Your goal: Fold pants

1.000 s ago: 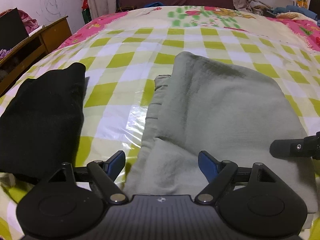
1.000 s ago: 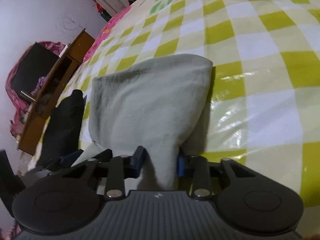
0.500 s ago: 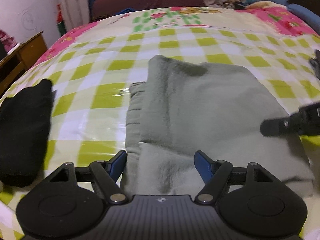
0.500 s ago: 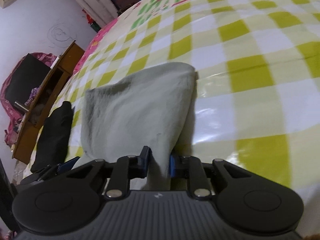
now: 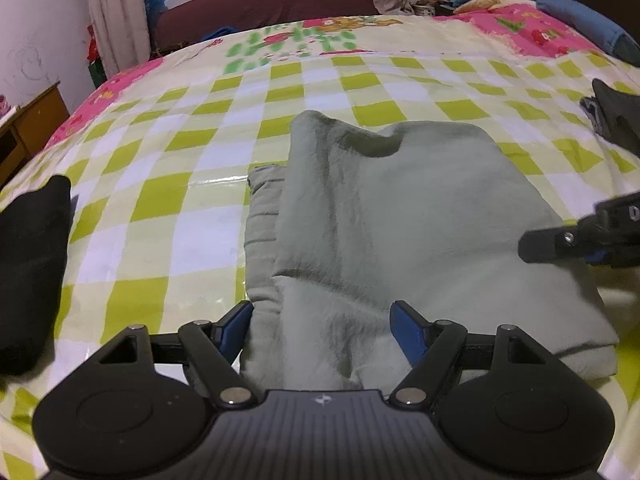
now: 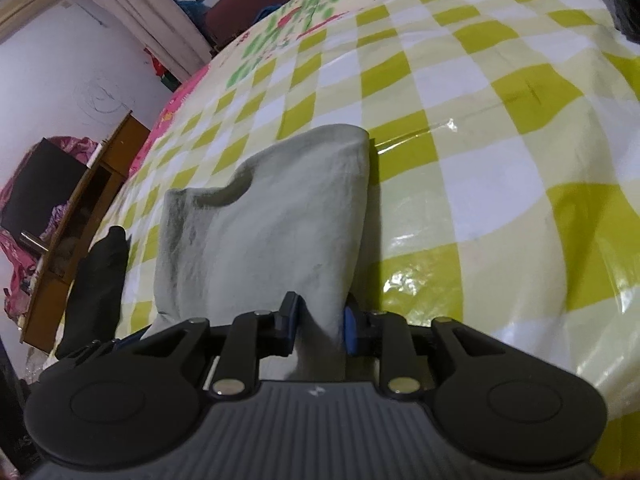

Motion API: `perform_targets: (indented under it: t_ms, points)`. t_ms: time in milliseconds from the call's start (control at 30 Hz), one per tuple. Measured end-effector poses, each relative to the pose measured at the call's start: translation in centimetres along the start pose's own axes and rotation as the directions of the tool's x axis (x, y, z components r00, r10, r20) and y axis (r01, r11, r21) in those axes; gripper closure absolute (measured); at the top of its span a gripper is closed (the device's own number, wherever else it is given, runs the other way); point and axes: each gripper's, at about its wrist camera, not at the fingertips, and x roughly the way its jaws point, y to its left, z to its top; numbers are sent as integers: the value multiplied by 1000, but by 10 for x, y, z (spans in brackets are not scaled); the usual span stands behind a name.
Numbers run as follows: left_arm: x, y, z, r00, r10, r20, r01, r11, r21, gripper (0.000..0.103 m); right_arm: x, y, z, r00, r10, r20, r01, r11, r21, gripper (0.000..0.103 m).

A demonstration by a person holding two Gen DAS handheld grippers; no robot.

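Change: since a second ago the left tool has swung right, so the black garment sits further toward the left edge of its view; the right tool has kept its pinch on the pants.
Pants: grey-green pants (image 5: 400,216) lie folded on the bed (image 5: 168,208), near the front edge, with a second layer showing along the left side.
Left tool: left tool (image 5: 322,322) has its jaws wide apart, straddling the near left corner of the pants, gripping nothing.
Right tool: right tool (image 6: 318,322) has its jaws closed onto a ridge of the pants' near right edge.
Nearby: black garment (image 5: 30,272) lies on the bed, well apart to the left.
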Motion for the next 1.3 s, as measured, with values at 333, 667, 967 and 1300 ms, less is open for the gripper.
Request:
perform_targets:
  t_ms: [333,667,967,1300]
  points:
    - [0,2,-7,1000,6,18,-6,1000,-14,8,-7,2,-20,999,42,-2,-42,999,5,61]
    - [2,7,-7,1000,1,15,0,1000,-31,1,-5,16,-30,1000,-11,1,11,998,-60,56]
    - [4,9,-8,1000,8,10,-7,999,-41,0,-2,26,-32,998,-64,-6,63,992,-113,53]
    - [6,6,-8,1000,15,10,-15,1000,-25,0,8,37,-28,990,-137,-22,131,977,-170,62]
